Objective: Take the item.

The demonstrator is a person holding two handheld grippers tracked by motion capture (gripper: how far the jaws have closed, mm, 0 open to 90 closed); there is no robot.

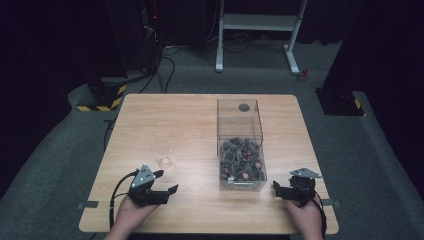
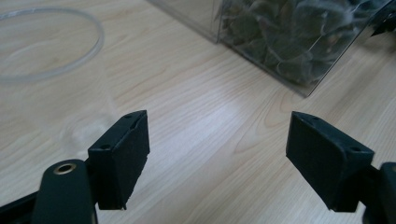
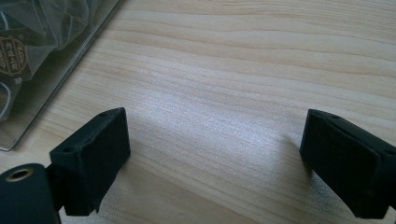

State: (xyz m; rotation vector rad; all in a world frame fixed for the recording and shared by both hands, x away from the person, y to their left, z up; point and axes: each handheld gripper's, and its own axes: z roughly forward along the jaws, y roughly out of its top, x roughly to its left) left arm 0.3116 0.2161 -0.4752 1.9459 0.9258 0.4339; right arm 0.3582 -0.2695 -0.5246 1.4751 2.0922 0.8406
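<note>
Clear glass (image 1: pixel 162 155), seemingly empty, beside box (image 1: pixel 241 145)

A round gold label (image 3: pixel 13 57) on a sachet inside the clear box (image 3: pixel 70 60) carries characters too small to read.

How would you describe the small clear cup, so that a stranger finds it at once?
Start from the wooden table, then find the tall clear box with dark sachets near its middle. The clear cup stands to the left of that box, just beyond the left gripper. It is round, low, open-topped and almost invisible.
</note>
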